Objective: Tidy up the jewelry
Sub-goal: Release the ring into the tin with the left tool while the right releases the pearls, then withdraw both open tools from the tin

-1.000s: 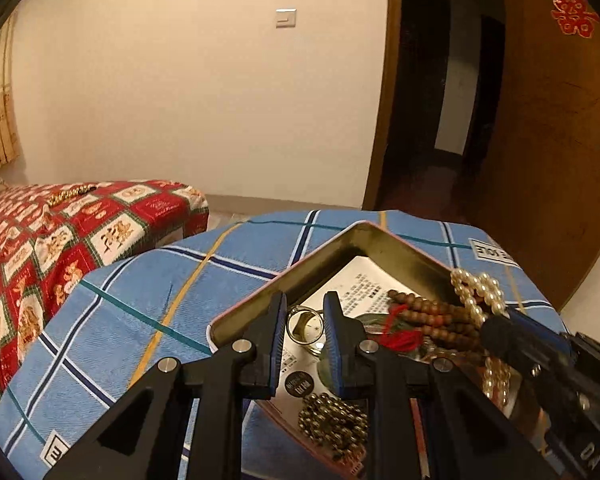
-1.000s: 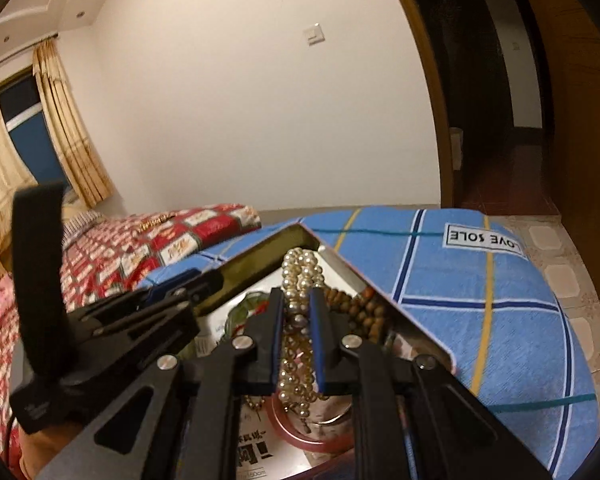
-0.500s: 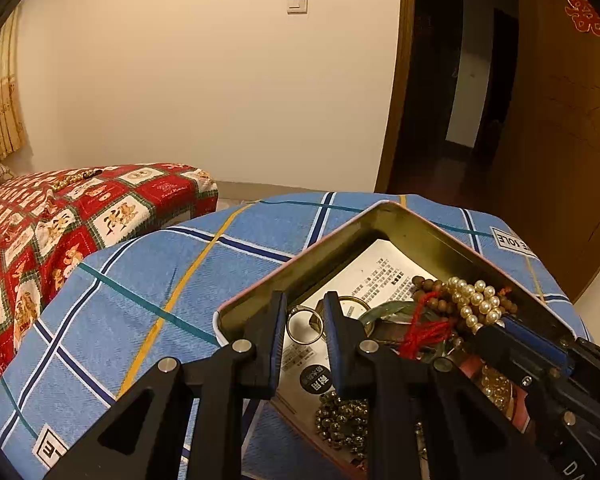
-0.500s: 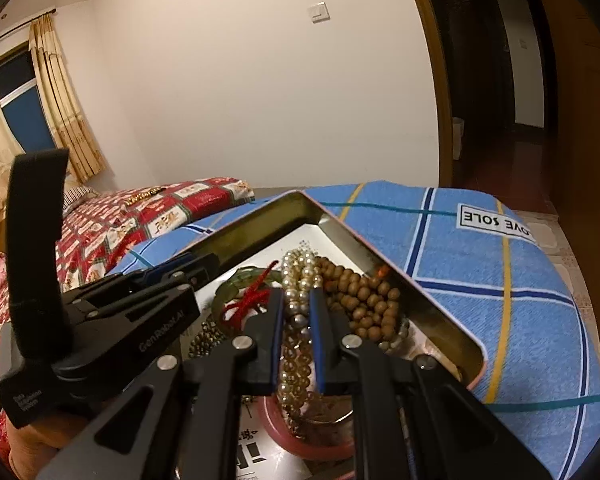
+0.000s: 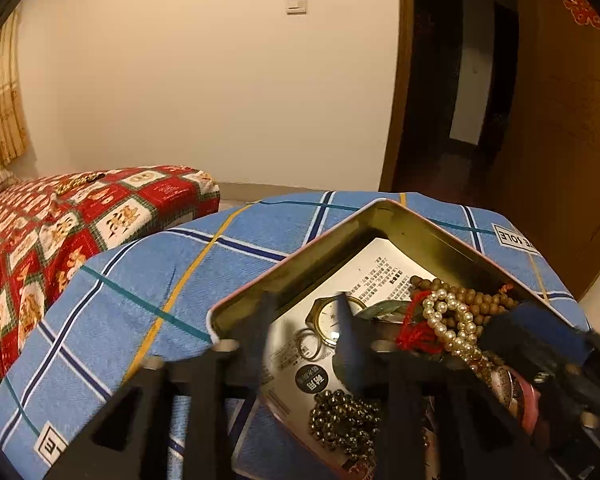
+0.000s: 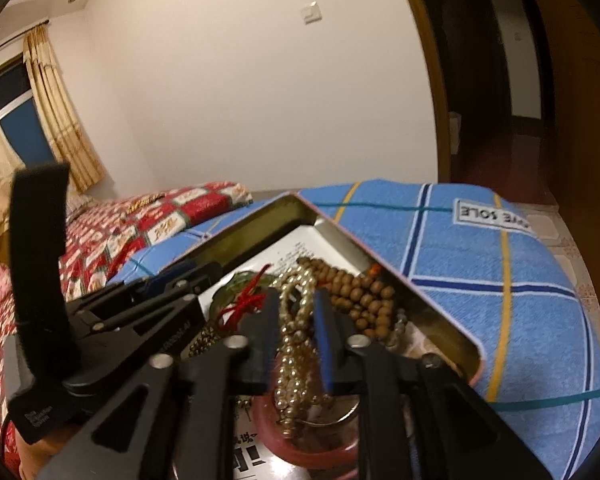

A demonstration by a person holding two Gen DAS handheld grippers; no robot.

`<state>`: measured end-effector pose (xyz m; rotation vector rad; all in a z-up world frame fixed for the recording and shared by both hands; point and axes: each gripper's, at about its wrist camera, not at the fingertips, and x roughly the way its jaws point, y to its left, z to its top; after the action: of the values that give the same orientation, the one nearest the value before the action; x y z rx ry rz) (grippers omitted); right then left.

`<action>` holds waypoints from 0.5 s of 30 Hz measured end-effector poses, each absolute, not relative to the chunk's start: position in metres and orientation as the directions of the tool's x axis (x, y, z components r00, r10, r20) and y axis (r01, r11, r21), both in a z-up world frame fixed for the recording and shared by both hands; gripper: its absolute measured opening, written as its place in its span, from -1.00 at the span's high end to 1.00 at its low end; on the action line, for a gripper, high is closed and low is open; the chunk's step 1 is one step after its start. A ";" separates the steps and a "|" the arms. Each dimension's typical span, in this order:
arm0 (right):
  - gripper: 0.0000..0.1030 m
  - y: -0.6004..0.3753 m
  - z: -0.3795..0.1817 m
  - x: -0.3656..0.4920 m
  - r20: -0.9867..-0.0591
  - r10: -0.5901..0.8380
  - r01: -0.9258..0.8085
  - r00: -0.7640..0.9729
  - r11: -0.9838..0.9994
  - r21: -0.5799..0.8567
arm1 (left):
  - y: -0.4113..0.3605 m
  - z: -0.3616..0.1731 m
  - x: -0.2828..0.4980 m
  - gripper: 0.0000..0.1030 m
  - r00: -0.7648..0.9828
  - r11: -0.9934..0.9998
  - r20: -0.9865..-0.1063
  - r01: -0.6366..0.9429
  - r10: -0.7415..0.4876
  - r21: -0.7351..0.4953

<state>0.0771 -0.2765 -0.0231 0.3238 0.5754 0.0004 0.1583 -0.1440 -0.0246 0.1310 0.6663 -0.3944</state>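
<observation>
Warm, dim indoor light tints the cream wall [image 5: 204, 92] yellowish — the dark doorway [image 5: 452, 80] falls to near black. Motion blur smears the black two-finger left gripper [image 5: 304, 320] and right gripper [image 6: 296, 312]. Fisheye distortion bends the brown wooden door frame [image 6: 432, 80] — corners vignette black.

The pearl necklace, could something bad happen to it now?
Maybe. The right claw is opening with the pearl necklace between its fingers, so it may drop in a heap and tangle with the wooden beads and red tassel. The left claw is opening over a small ring, which could roll under the pile.
</observation>
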 end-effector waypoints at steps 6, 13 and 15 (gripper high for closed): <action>-0.36 -0.288 -0.010 0.053 -0.432 -0.041 0.185 0.901 0.937 0.297 | -0.135 -0.015 0.135 -0.42 0.779 0.931 -0.550 0.365 -0.299 0.010; -0.52 -0.296 -0.004 0.038 -0.376 -0.150 0.269 0.915 0.919 0.288 | -0.111 -0.012 0.106 -0.42 0.808 0.950 -0.519 0.311 -0.279 -0.027; -0.52 -0.291 -0.001 0.033 -0.362 -0.174 0.279 0.916 0.924 0.260 | -0.105 -0.011 0.095 -0.42 0.823 0.954 -0.503 0.299 -0.264 -0.013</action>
<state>0.0332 -0.2911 -0.0009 0.3137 0.3408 -0.2373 0.0953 -0.1051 -0.0111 0.0677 0.5253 -0.2996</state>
